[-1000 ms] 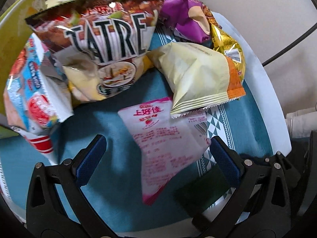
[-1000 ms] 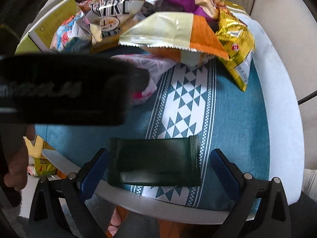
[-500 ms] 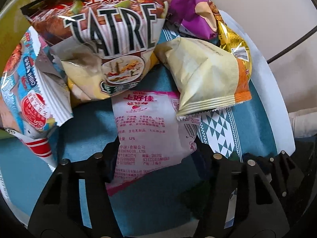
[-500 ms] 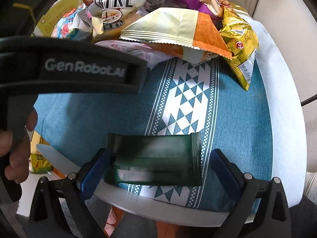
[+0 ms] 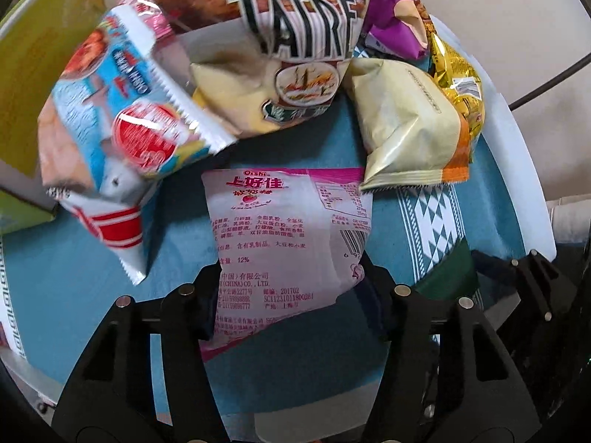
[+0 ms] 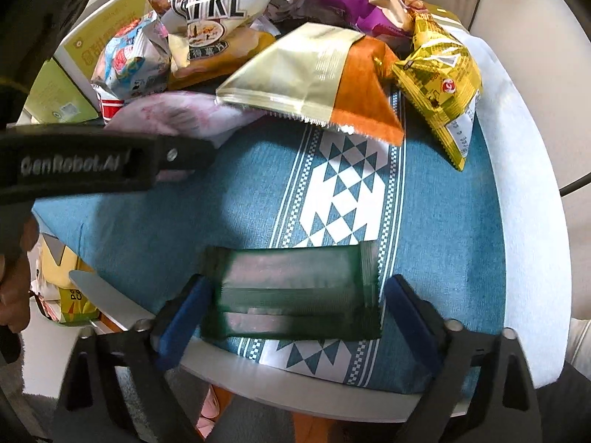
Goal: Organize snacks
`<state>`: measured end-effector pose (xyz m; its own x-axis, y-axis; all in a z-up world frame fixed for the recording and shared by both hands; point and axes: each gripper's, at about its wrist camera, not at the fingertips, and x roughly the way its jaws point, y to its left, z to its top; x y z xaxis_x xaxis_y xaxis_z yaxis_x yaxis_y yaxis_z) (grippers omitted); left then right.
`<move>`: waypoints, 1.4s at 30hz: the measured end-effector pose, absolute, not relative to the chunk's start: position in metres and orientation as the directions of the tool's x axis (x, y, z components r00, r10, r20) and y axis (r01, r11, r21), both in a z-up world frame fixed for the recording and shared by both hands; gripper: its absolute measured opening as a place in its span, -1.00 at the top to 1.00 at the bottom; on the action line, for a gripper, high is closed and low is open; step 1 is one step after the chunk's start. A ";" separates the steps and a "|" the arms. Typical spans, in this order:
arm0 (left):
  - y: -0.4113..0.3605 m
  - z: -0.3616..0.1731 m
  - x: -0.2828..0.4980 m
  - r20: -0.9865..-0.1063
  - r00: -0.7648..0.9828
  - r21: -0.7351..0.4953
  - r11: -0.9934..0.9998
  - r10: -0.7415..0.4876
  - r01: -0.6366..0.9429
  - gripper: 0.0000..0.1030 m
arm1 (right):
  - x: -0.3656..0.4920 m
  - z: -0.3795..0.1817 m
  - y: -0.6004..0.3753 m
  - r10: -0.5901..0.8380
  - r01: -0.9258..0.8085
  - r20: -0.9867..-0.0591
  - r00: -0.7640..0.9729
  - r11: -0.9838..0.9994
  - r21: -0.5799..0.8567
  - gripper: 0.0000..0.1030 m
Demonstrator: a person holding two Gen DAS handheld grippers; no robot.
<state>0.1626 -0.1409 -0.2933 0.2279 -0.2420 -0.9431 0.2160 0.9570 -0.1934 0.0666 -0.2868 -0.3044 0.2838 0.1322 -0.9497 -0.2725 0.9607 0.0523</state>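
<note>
Round and white, the table (image 6: pixel 517 192) carries a teal woven runner with a white diamond band (image 6: pixel 343 192) down its middle, and a heap of snack bags crowds its far edge. At the far left edge stands a yellow-green cardboard box (image 5: pixel 33 85). Leaning against it is a light-blue crinkled bag with a red round logo (image 5: pixel 122 118), then a big brown-and-cream bag lettered TATRE (image 5: pixel 295 37), a purple foil bag (image 6: pixel 354 3) behind, a pale gold pouch with an orange end (image 6: pixel 321 77) lying on top toward the middle, and a shiny yellow packet (image 6: pixel 439 77) at the far right edge.

Nearer the middle of the runner lies a pink-and-white flat sachet printed with Chinese text (image 5: pixel 288 236). The left gripper (image 5: pixel 291 295) pinches its near end, both pads pressing into the wrapper as the jaws go on closing; the far end of the sachet reaches up to the gold pouch.

At the near edge of the table, across the diamond band, lies a dark green rectangular foil bar (image 6: pixel 295 291). The right gripper (image 6: pixel 295 306) straddles it, blue pads just beside each short end, jaws closing; the left pad looks about at the wrapper, the right pad is apart from it.

A hand (image 6: pixel 14 277) grips the left tool's handle at the left.
</note>
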 end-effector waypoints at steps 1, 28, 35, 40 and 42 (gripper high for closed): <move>-0.140 -0.294 0.162 -0.944 0.227 -0.192 0.957 -0.241 0.216 -0.06 | 0.066 -0.305 -0.285 0.128 -0.281 -0.949 0.287 0.959 0.044 -0.58; -0.130 -0.205 0.118 -0.905 0.287 -0.238 0.933 -0.314 0.270 -0.01 | 0.085 -0.206 -0.317 0.177 -0.183 -0.884 0.433 0.977 0.106 -0.20; -0.110 -0.153 0.119 -0.863 0.387 -0.233 0.936 -0.325 0.265 -0.01 | 0.089 -0.163 -0.307 0.183 -0.187 -0.837 0.515 0.977 0.098 -0.20; -0.069 -0.117 0.133 -0.827 0.469 -0.220 0.947 -0.308 0.234 -0.01 | 0.105 -0.127 -0.280 0.195 -0.219 -0.794 0.576 0.972 0.080 -0.20; -0.051 -0.107 0.143 -0.818 0.493 -0.215 0.952 -0.297 0.217 -0.01 | 0.115 -0.112 -0.265 0.208 -0.236 -0.774 0.598 0.969 0.078 -0.20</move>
<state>0.1433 -0.0511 -0.1069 0.4931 -0.2974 -0.8176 0.2169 0.9521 -0.2155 0.1150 -0.2648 -0.1115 0.5978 0.2080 -0.7742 -0.2356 0.9687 0.0783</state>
